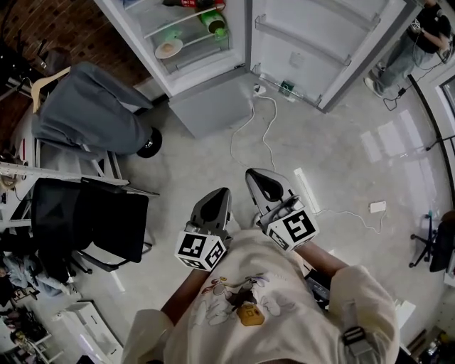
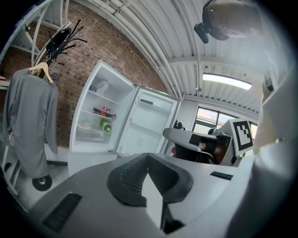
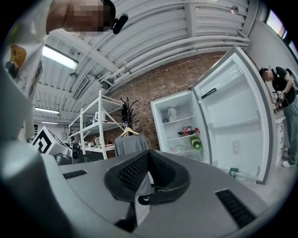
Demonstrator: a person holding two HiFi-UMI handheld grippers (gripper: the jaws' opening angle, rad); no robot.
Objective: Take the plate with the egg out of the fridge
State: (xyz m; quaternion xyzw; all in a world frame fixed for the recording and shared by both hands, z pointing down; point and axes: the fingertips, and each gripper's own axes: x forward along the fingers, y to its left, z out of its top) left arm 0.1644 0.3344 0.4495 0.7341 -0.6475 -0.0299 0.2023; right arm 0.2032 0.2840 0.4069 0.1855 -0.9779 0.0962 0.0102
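The fridge [image 1: 202,53] stands open across the floor, far from both grippers. On a middle shelf lies a pale plate [image 1: 169,48] with something on it, too small to make out; the plate [image 2: 86,124] is a faint spot in the left gripper view and the plate [image 3: 177,149] likewise in the right gripper view. My left gripper [image 1: 219,193] and right gripper [image 1: 257,178] are held side by side close to the person's chest, pointing toward the fridge. Both are shut with nothing between the jaws; the left gripper [image 2: 148,158] and right gripper [image 3: 148,155] show their pads meeting.
A green bottle [image 1: 213,21] lies on the shelf beside the plate. The fridge door [image 1: 320,43] swings open to the right. A grey garment on a hanger [image 1: 92,106] and a black chair [image 1: 92,217] stand at left. A white cable [image 1: 266,135] crosses the floor. Another person [image 1: 419,43] stands far right.
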